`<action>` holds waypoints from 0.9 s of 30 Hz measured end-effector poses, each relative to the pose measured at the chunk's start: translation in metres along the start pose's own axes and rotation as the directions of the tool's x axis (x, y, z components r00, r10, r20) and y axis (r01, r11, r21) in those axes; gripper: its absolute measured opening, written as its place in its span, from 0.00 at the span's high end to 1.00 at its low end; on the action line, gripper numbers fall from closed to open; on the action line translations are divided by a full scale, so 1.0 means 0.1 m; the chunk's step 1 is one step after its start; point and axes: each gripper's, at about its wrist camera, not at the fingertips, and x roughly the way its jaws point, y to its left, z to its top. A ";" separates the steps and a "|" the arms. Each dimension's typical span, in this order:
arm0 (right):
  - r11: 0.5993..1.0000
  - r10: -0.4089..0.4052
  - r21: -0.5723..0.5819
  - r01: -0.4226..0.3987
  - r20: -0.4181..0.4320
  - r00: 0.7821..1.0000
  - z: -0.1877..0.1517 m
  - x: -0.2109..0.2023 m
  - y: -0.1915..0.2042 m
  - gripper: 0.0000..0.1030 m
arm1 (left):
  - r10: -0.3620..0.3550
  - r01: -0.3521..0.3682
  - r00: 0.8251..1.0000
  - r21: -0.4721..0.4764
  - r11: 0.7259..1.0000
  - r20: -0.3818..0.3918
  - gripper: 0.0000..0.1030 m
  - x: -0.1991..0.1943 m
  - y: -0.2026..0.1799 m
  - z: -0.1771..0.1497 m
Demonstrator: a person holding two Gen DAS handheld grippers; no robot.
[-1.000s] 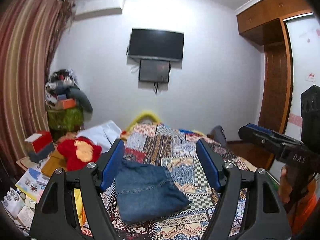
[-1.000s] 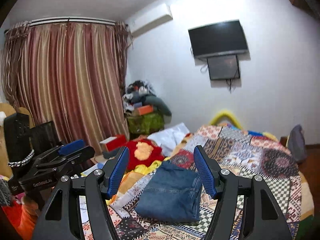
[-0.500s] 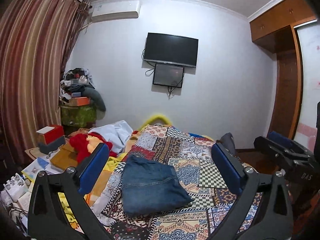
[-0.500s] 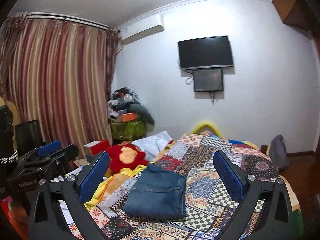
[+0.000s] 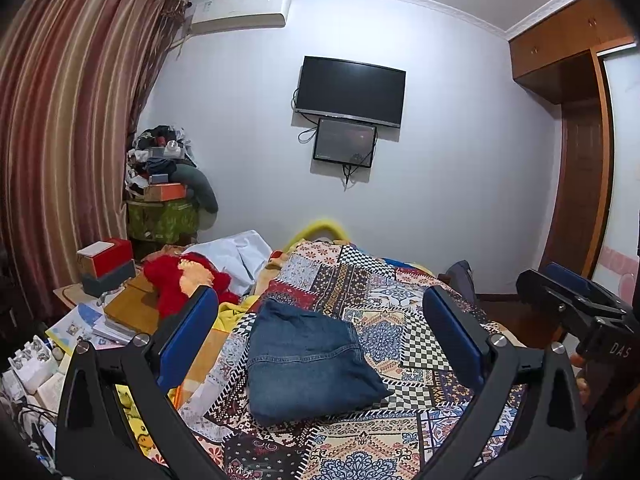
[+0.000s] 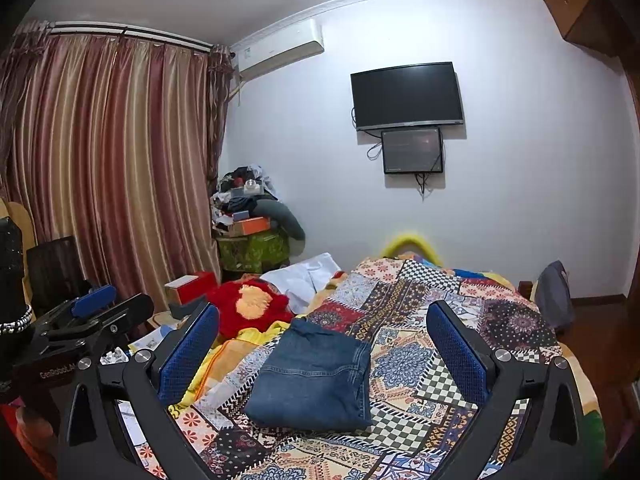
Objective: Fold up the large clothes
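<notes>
A pair of blue jeans (image 5: 310, 364) lies folded into a compact rectangle on the patchwork bedspread (image 5: 404, 344); it also shows in the right wrist view (image 6: 316, 376). My left gripper (image 5: 320, 342) is open wide and empty, held back from and above the jeans. My right gripper (image 6: 324, 354) is also open wide and empty, raised off the bed. Each gripper shows at the edge of the other's view, the right gripper (image 5: 576, 296) at right and the left gripper (image 6: 92, 312) at left.
A red plush toy (image 5: 184, 280) and white cloth (image 5: 240, 250) lie at the bed's left. A cluttered side table (image 5: 104, 312) with boxes and books stands left. A curtain (image 5: 60, 140), a wall TV (image 5: 350, 90) and a wooden wardrobe (image 5: 576, 152) surround the bed.
Both grippers opened from half open to wide open and pulled back and up from the folded jeans. The jeans stayed in place on the bed.
</notes>
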 end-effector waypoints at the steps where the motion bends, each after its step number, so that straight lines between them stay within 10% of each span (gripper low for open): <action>1: 1.000 -0.002 0.001 0.002 -0.002 1.000 -0.01 0.00 0.00 0.00 | 0.000 0.000 1.000 -0.003 1.000 -0.004 0.00 0.01 0.00 -0.01; 27: 0.999 -0.013 0.052 0.016 -0.051 0.999 -0.11 0.08 -0.15 0.00 | -0.036 0.036 0.999 0.005 0.999 -0.031 0.00 0.11 -0.02 -0.01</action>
